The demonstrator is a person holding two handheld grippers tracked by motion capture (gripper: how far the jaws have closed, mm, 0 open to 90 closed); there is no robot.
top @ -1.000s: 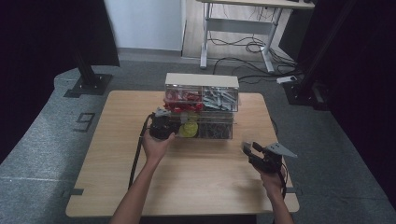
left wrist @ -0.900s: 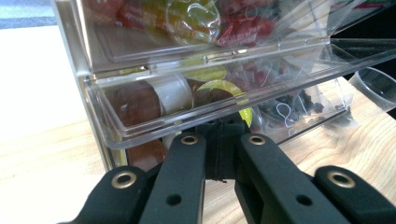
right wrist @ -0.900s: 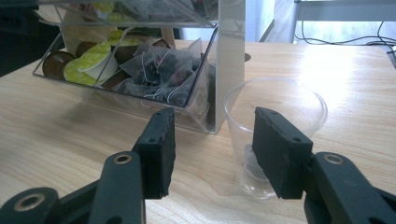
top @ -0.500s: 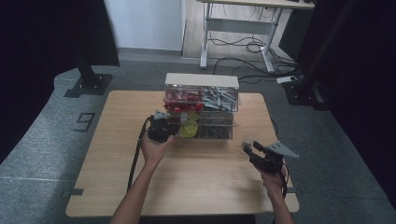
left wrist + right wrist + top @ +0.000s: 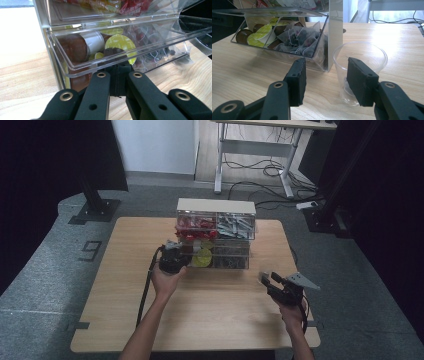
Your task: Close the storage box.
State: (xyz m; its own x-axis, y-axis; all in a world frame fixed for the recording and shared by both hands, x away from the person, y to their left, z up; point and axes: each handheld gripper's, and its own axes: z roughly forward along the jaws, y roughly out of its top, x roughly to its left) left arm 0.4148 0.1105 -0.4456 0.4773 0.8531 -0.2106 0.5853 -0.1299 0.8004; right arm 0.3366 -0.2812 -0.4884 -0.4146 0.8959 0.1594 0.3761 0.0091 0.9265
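We are pressing our left gripper (image 5: 117,82) together on the front edge of a clear drawer (image 5: 120,62) that is sitting pulled out of the plastic organizer (image 5: 216,234) on the table (image 5: 125,320); coffee pods (image 5: 120,46) are lying inside. Our right gripper (image 5: 325,80) is hanging spread, just before a clear cup (image 5: 359,62) standing beside the organizer.
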